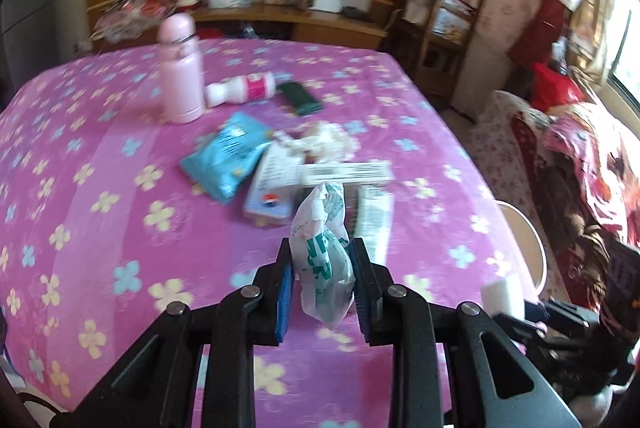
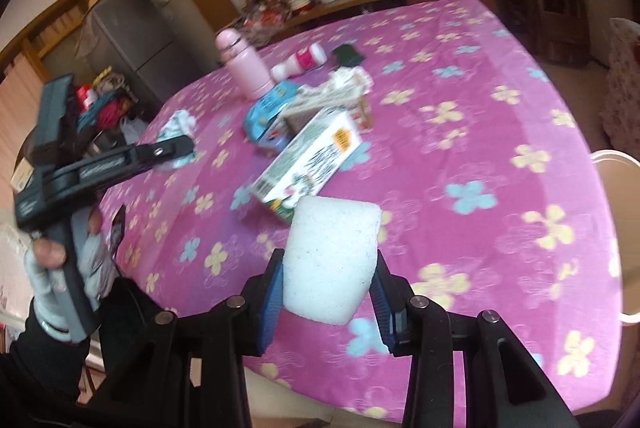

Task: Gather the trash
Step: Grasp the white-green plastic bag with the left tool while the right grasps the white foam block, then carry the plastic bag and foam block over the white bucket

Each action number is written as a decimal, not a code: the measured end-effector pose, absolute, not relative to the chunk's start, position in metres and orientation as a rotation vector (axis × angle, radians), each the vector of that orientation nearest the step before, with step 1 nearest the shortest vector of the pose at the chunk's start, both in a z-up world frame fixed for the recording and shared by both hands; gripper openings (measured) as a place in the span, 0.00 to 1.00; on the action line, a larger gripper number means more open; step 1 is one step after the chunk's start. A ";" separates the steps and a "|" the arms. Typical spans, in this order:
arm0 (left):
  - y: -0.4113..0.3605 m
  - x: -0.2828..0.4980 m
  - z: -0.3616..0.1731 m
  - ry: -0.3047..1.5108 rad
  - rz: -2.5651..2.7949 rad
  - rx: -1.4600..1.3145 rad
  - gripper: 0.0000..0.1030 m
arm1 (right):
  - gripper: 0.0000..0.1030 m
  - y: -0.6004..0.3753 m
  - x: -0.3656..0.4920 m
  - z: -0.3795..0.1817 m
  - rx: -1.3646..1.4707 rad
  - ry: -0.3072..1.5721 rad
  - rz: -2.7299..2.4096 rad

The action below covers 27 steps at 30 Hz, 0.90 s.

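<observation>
Two pieces of trash are already in your grip: your left gripper (image 1: 323, 260) has its jaws closed on a crumpled white-and-green wrapper (image 1: 322, 252), and your right gripper (image 2: 329, 282) is pinched onto a white foam block (image 2: 333, 260), both held above the near part of the pink flowered tablecloth (image 1: 100, 147). You look to be at the carry-away step, so the next move calls for taking both pieces to a bin. No bin is plainly in view; the pale curved rim (image 2: 624, 240) past the table's right edge might be one, but it is cut off and blurred. More litter waits mid-table: a teal packet (image 1: 226, 155), a printed carton (image 2: 310, 157), crumpled tissue (image 1: 328, 141) and a flat white box (image 1: 346, 172). At the far left, the upright pink flask (image 1: 180, 67) and the toppled white bottle (image 1: 240, 88) may not be trash at all. Motion blur leaves every label unreadable.
</observation>
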<state>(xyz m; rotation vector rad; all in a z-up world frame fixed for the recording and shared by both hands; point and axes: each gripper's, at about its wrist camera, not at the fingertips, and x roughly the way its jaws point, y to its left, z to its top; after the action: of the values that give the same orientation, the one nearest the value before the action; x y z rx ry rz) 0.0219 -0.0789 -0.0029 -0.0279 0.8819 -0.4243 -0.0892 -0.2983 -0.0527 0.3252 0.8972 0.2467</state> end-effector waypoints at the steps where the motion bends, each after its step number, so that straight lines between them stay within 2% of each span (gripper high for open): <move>1: -0.089 0.018 0.000 0.873 -0.446 -0.016 0.27 | 0.41 -0.304 -0.090 -0.051 0.318 0.891 0.226; 27: -0.322 -0.011 -0.023 0.955 -0.764 0.136 0.27 | 0.41 -0.480 -0.115 -0.065 0.340 0.840 -0.168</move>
<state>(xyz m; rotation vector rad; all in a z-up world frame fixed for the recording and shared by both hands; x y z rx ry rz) -0.0112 -0.3215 -0.0230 0.1356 0.9552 -0.7643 -0.1154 -0.4801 -0.0653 0.3404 0.8405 -0.1684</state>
